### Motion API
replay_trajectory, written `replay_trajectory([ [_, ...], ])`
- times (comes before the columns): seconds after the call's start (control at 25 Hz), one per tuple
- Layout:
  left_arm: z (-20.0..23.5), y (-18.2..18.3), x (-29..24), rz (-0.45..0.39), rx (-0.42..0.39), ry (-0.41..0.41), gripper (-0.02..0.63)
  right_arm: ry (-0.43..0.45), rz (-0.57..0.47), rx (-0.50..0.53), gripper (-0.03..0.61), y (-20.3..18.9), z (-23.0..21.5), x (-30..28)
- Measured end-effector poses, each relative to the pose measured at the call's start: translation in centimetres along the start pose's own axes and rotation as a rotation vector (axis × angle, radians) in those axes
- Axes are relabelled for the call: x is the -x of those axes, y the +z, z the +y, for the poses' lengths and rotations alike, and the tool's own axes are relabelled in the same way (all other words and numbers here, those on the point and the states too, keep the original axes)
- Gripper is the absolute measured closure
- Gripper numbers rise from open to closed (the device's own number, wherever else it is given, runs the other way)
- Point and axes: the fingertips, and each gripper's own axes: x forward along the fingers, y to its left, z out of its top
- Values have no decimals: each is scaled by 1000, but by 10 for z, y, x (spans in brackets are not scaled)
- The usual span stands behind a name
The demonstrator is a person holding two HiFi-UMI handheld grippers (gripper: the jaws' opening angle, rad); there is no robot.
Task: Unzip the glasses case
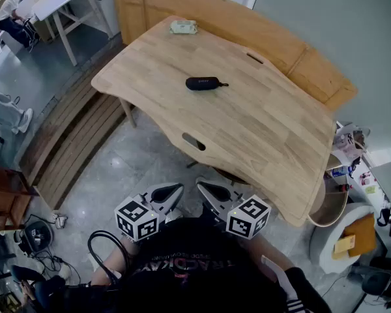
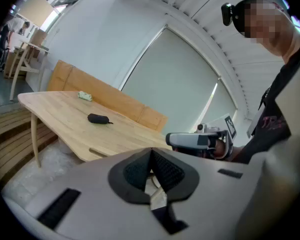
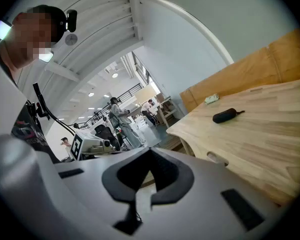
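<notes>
Black shirt of the person fills the bottom of the head view, nearest the camera, short of the worktop's near edge.

1. Worktop: pale wood with a curved outline. It carries only 2 loose items.
2. Left tongs and right tongs: side by side just off the worktop's near edge, over the floor, tips aimed toward the worktop. Each gripper view shows the dark pads pressed together with nothing between them. Both are closed and empty.
3. Glasses case: a dark oblong lying flat on the worktop's far half, well apart from both tongs and closed all round as far as can be seen. A short tab projects from its right end. Whether it is the zip pull or a strap is too small to tell.
4. Small pale object: near the worktop's far edge, beyond the case, and no part of the task.

Finding: unzipping has not started, and the step in hand is the approach. The next move likely calls for carrying both tongs across the worktop and opening them. 1 would pin the case body while the other pinches the pull, whose position needs confirming at close range.
</notes>
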Motion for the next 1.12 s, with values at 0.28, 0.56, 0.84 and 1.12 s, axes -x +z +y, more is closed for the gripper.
replay_trajectory([
  [0.28, 2, 0, 0, -2, 5, 1, 603, 14, -11, -29, 563, 1, -1, -1],
  [0.56, 4, -1, 0, -2, 11, 0, 603, 28, -4, -41, 563, -1, -1, -4],
  [0.84, 4, 0, -5, -2, 23, -5, 603, 19, 10, -43, 563, 1, -6, -3],
  [1.12, 8, 0, -13, 9, 33, 7, 603, 12, 33, -39, 563, 2, -16, -4],
])
